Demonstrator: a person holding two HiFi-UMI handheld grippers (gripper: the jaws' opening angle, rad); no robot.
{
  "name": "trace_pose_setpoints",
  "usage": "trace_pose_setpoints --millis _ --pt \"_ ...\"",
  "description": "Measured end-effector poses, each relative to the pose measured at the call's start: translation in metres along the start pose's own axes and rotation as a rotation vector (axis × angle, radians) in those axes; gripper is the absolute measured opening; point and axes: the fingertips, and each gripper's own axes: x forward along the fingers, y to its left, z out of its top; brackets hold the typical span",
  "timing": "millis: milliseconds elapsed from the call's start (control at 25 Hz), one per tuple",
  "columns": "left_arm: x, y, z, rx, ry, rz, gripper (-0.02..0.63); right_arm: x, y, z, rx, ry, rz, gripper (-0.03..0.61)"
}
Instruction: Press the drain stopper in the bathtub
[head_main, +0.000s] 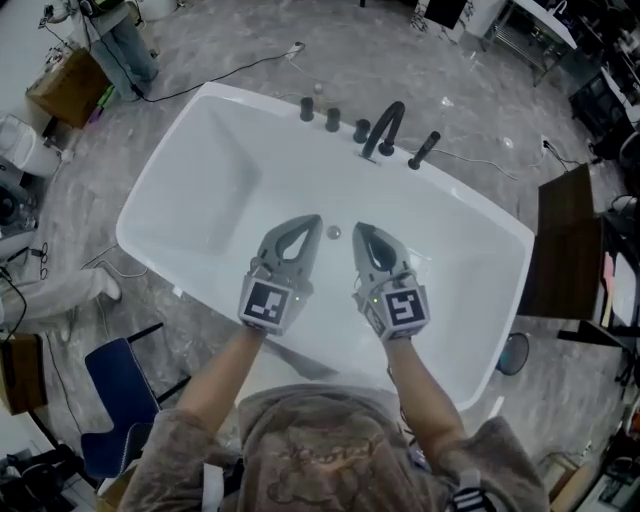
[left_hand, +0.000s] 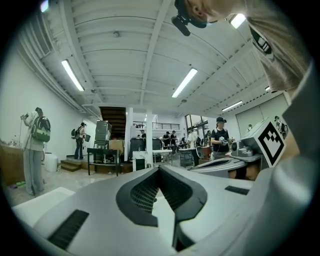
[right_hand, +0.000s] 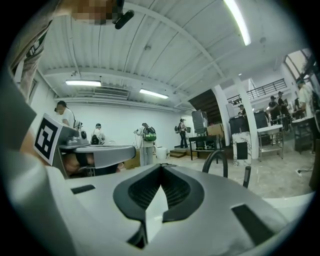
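A white bathtub (head_main: 180, 190) stands on a grey mottled floor (head_main: 260, 40) where black cables (head_main: 215, 72) trail. On the tub's far rim sit a black arched faucet (head_main: 385, 128), two black knobs (head_main: 319, 113) left of it and a slanted black handle (head_main: 424, 150) right of it. A cardboard box (head_main: 65, 85) lies beyond the tub's far left corner, a blue chair (head_main: 120, 375) near its near left corner, and a dark wooden stand (head_main: 565, 240) beside its right end. The drain stopper (head_main: 334, 232), a small round silvery disc, lies in the middle of the tub bottom, uncovered, between the two gripper tips. The left gripper (head_main: 313, 220) hangs over the tub just left of the stopper and the right gripper (head_main: 360, 230) just right of it; in each gripper's own view the jaws meet at the tips with nothing between them. Those views show a white ribbed ceiling (left_hand: 125, 55) with strip lights (left_hand: 186, 82), and people (right_hand: 146, 142) standing far off in a large workshop hall.
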Motion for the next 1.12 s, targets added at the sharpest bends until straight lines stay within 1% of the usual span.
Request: trace_pose_setpoints --millis 240,360,640,800,1120 --pt "0.007 0.015 -0.034 -0.019 -0.014 0.003 0.003 0.023 -0.001 -0.033 -0.017 0.024 -0.007 0.0" --pt "0.01 0.021 -0.051 -0.027 -0.011 0.0 0.003 0.032 -0.004 -0.048 -0.015 0.011 -0.008 0.0" --pt "0.022 0.036 -0.086 -0.034 -0.037 -0.042 0.003 0.053 -0.01 -0.085 -0.026 0.0 -0.035 0.0" --pt "0.03 0.047 -0.111 -0.023 -0.039 -0.075 0.003 0.069 -0.012 -0.105 -0.037 -0.003 -0.044 0.0" --pt "0.047 0.075 -0.156 -0.024 -0.063 -0.094 0.003 0.099 -0.022 -0.154 -0.036 0.01 -0.068 0.0"
